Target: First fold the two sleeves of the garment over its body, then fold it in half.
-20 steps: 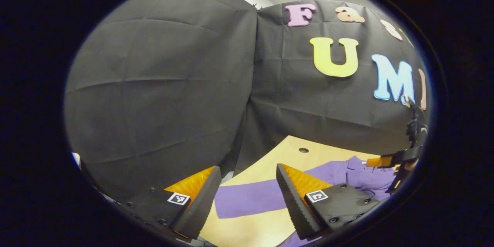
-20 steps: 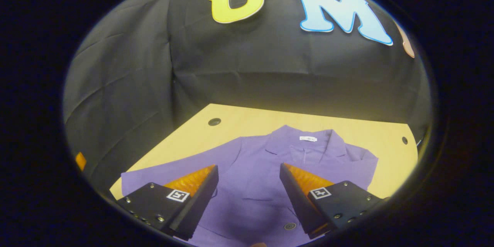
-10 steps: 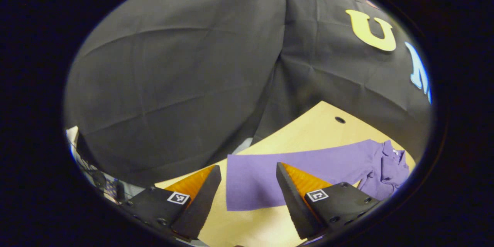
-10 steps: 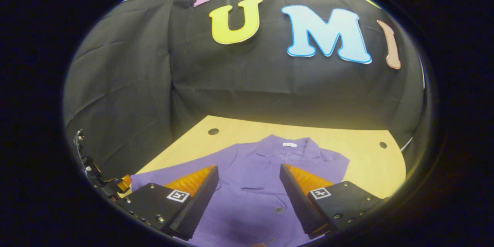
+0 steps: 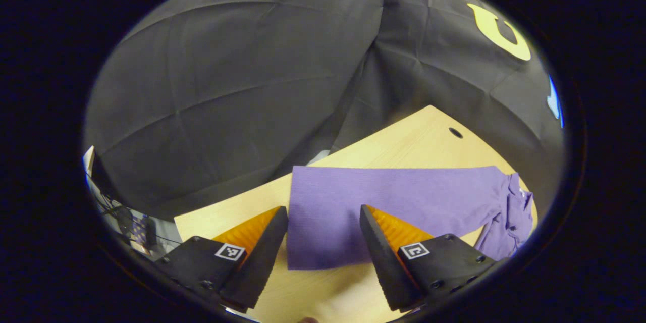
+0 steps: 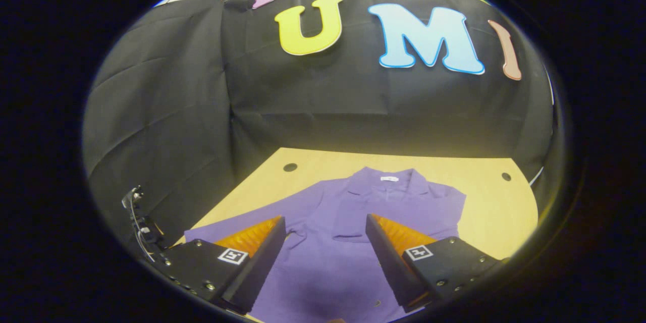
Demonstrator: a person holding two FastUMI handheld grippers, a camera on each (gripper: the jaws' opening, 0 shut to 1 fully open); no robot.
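A purple collared garment lies flat on the wooden table, collar toward the booth wall. My right gripper hovers open over its chest with nothing between the fingers. One long sleeve stretches straight across the table, away from the body. Its cuff end lies just ahead of my left gripper, which is open and above the cloth. From there the collar sits far right. The garment's lower part is hidden beneath the right gripper.
Black cloth walls close in the table at the back and left. The tabletop has small round holes. Cables and gear sit beyond the table's left corner. Bare wood shows right of the garment.
The left gripper has swung and tipped down toward the outstretched sleeve, so its cuff end now sits between the open fingers. The right gripper has shifted only slightly over the chest.
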